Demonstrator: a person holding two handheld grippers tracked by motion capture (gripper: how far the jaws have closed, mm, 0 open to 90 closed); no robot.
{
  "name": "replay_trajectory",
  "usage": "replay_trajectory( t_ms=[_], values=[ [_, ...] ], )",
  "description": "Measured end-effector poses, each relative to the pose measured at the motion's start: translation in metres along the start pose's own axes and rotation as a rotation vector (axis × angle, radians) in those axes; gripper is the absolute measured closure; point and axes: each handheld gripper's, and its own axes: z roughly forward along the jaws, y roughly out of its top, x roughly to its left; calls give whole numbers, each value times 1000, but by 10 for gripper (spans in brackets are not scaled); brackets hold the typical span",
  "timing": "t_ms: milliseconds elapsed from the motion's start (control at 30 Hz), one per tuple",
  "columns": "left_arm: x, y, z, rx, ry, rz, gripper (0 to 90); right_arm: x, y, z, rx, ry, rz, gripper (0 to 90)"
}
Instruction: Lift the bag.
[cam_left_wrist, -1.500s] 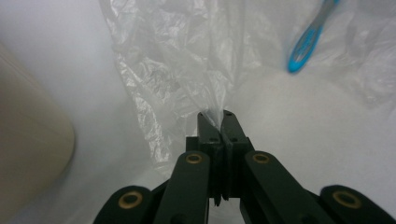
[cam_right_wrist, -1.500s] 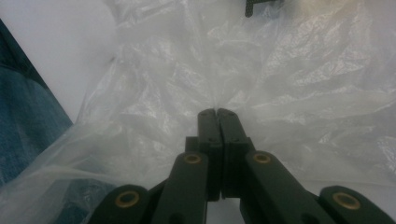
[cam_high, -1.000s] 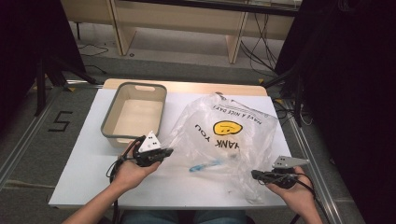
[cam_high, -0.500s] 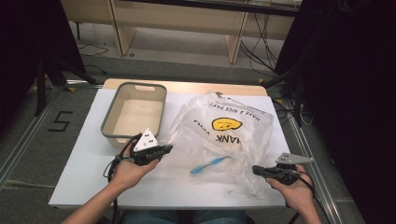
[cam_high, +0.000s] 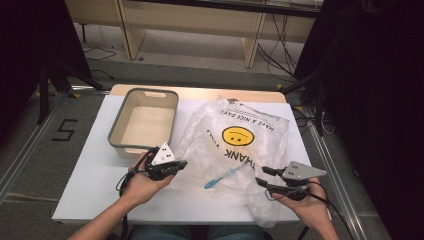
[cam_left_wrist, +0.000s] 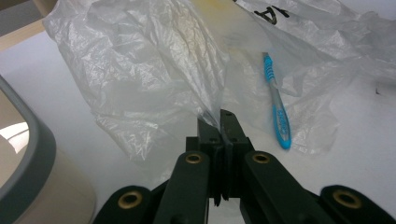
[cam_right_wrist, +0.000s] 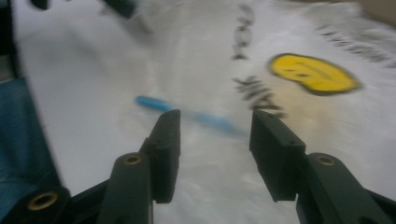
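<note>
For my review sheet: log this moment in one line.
left gripper: shut on bag | right gripper: jaws just opening, empty | toothbrush: on table | tub: empty

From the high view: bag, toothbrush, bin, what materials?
Bag: thin clear plastic film, glossy and crinkled, black print and a yellow smiley on it; the left gripper pinches its edge. Toothbrush: moulded plastic, blue and clear handle, probably with rubbery grip ribs. Bin: rigid matte plastic by its look, beige walls, grey rim.
</note>
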Motion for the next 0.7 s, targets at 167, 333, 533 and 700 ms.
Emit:
replay_trajectory(
  t_ms=[167,333,533,700],
  values=[
    [-1,-2,2,19,-7,4,891,15,-3,37,127,105,-72,470],
    [-2,-3,3,22,-10,8,891,14,-12,56,244,131,-107,415],
    [-2,-3,3,23,-10,10,891,12,-25,59,314,124,-108,367],
    [-2,-3,4,27,-10,10,891,3,-33,62,320,160,-64,461]
  ],
)
